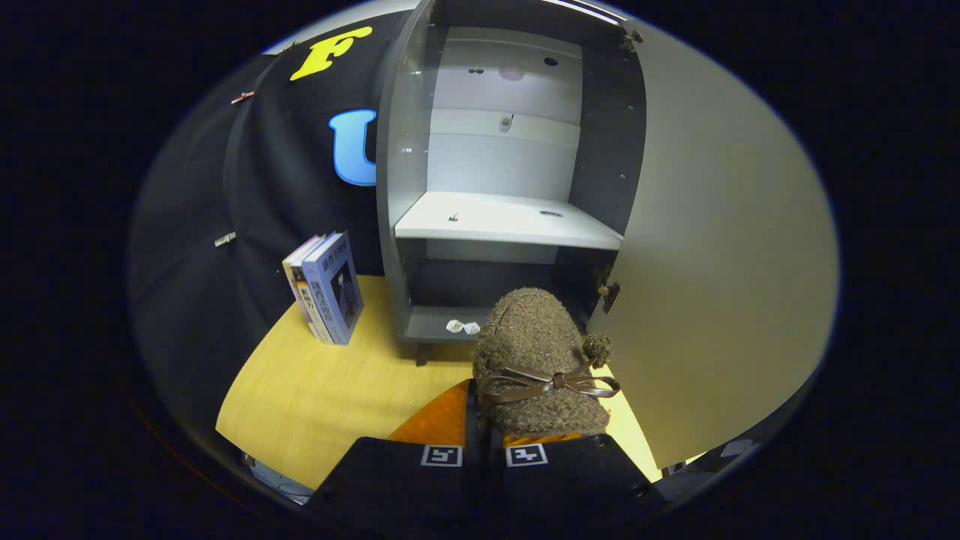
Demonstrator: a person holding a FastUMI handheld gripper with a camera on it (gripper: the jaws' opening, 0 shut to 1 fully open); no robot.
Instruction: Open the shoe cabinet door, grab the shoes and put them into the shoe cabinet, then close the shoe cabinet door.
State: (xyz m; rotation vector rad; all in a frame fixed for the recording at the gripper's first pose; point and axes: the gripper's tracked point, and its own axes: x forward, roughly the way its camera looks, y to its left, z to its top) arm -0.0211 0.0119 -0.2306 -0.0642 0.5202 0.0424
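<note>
A brown fuzzy shoe (534,345) with a dark ribbon bow (551,384) hangs held at its heel end, its toe pointing at the cabinet. My gripper (484,429) is shut on the shoe's rear edge, fingers close together. Just beyond the toe stands the grey shoe cabinet (391,187). Its door (712,262) is swung wide open to the right. Inside are a white shelf (502,219) at mid height and a dark lower compartment (439,321), which the shoe's toe partly hides.
Two small white items (463,327) lie on the lower compartment's floor near its front edge. A few books (328,289) stand upright left of the cabinet on the yellow wooden tabletop (322,390). Black cloth wall behind and to the left.
</note>
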